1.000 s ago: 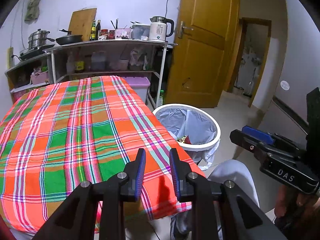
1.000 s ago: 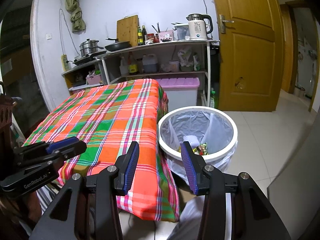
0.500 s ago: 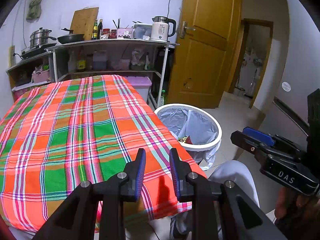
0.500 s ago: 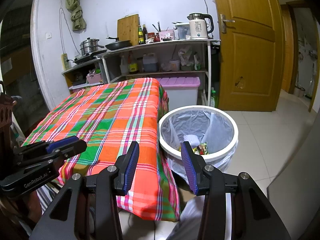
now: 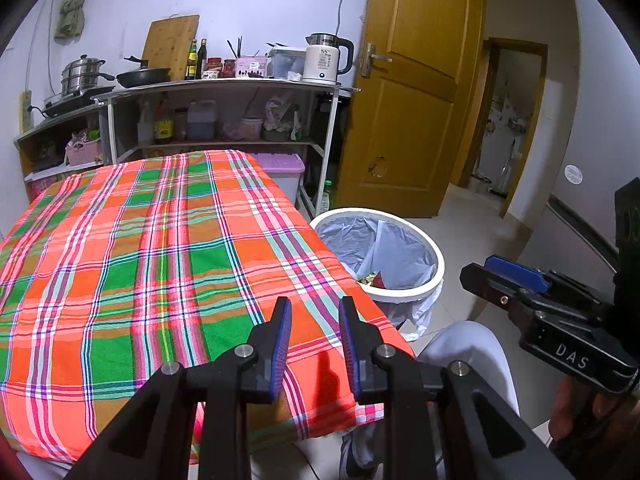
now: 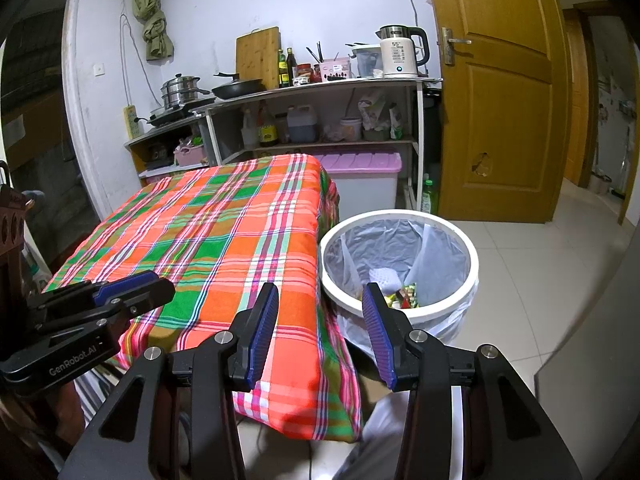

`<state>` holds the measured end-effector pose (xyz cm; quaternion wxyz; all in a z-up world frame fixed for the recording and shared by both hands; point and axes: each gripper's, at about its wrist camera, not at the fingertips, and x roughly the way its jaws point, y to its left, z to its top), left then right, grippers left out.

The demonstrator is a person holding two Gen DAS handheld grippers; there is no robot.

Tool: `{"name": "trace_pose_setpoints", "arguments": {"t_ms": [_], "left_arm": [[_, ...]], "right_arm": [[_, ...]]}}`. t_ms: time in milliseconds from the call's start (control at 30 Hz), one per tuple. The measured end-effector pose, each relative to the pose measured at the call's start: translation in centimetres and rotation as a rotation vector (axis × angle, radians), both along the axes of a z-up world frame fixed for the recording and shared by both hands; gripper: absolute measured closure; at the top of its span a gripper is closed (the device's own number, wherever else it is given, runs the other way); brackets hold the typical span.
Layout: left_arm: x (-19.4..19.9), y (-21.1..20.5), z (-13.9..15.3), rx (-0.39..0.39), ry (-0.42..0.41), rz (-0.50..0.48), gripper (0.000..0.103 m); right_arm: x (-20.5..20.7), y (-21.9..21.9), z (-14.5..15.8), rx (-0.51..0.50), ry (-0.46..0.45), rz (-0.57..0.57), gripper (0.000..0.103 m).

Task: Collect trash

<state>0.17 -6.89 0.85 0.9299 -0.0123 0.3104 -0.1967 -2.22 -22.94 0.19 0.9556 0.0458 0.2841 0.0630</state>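
Trash, seen as crumpled coloured wrappers [image 6: 404,294], lies at the bottom of the round white bin lined with a grey plastic bag [image 6: 400,216], which stands on the floor just beside the surface covered by an orange-and-green plaid cloth [image 5: 160,248]. The left tongs [image 5: 313,312] are held narrowly parted and empty, the right tongs [image 6: 320,300] wider apart and likewise empty. No loose trash is visible on the cloth, so collection is judged finished or nearly so; any next move would call for a further piece to be located first.
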Motion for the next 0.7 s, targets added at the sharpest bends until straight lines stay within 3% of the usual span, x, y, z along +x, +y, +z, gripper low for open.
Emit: {"name": "trace_pose_setpoints", "arguments": {"t_ms": [700], "left_arm": [[-0.12, 0.08, -0.11, 0.000, -0.002, 0.004, 0.079]], "right_arm": [[0.00, 0.11, 0.04, 0.001, 0.002, 0.001, 0.058]]}}
